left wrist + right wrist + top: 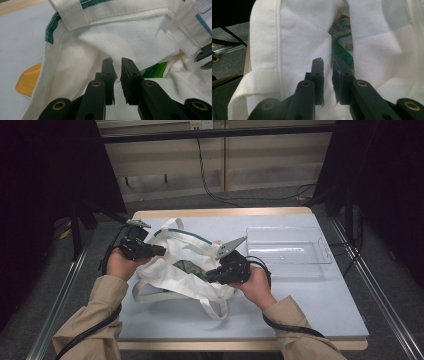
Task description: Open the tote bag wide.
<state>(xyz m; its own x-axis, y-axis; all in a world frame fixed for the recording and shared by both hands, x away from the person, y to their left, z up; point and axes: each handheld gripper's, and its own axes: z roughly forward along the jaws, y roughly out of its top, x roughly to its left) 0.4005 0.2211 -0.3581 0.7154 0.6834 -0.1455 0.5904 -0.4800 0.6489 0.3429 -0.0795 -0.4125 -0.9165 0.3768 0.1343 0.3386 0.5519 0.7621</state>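
A white cloth tote bag (pixel 182 282) with green trim lies rumpled on the pale blue table (pixel 310 305). My left gripper (pixel 159 250) is at the bag's left rim, and in the left gripper view its jaws (pixel 117 62) stand nearly together with a fold of the white cloth (pixel 117 37) between them. My right gripper (pixel 210 275) is at the bag's right rim, its jaws (pixel 328 62) pinched on a ridge of the cloth (pixel 302 32). Between the two rims the bag's mouth gapes, showing a green printed packet (pixel 344 47) inside.
A clear plastic tray (pixel 287 227) stands empty at the table's back right, just beyond my right hand. An orange flat thing (pixel 28 80) pokes out from under the bag's left side. The bag's straps (pixel 210 307) trail toward the front edge.
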